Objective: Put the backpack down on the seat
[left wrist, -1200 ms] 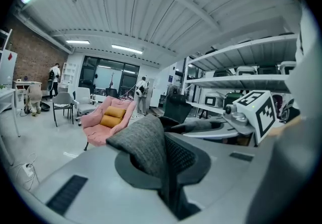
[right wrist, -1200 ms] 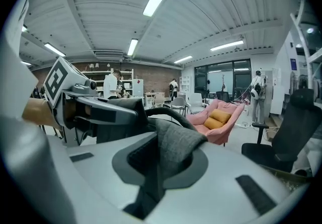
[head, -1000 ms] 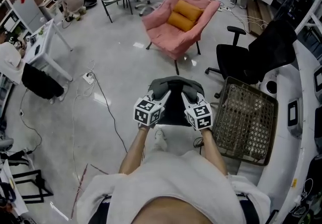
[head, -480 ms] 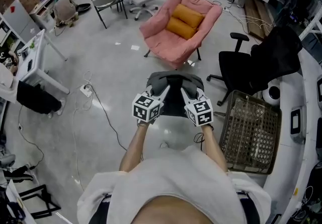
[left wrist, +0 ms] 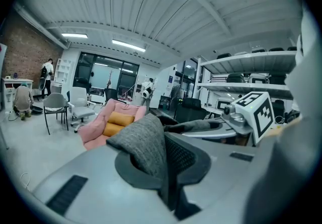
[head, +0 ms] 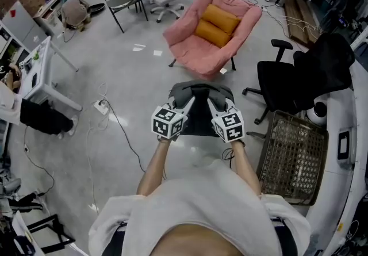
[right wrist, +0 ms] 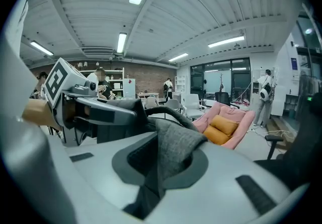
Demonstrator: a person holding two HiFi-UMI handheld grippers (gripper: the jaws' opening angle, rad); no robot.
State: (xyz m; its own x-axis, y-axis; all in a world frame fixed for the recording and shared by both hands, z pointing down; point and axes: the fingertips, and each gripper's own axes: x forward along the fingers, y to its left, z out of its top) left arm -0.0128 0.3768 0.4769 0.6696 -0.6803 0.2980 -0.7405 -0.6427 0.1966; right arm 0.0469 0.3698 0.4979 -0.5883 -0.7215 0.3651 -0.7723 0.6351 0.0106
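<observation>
My left gripper (head: pixel 185 105) and right gripper (head: pixel 214 106) each pinch tight on a grey strap (left wrist: pixel 143 142) of the backpack (head: pixel 199 121). It hangs above the concrete floor (head: pixel 126 76), near the pink armchair (head: pixel 201 48).

The backpack (head: pixel 199 92) is partly hidden behind the left gripper (head: pixel 185 107) and right gripper (head: pixel 211 109).

backpack (head: pixel 198 115) — grey-black, aloft | pink seat (head: pixel 192 50) — beyond it, unoccupied
</observation>
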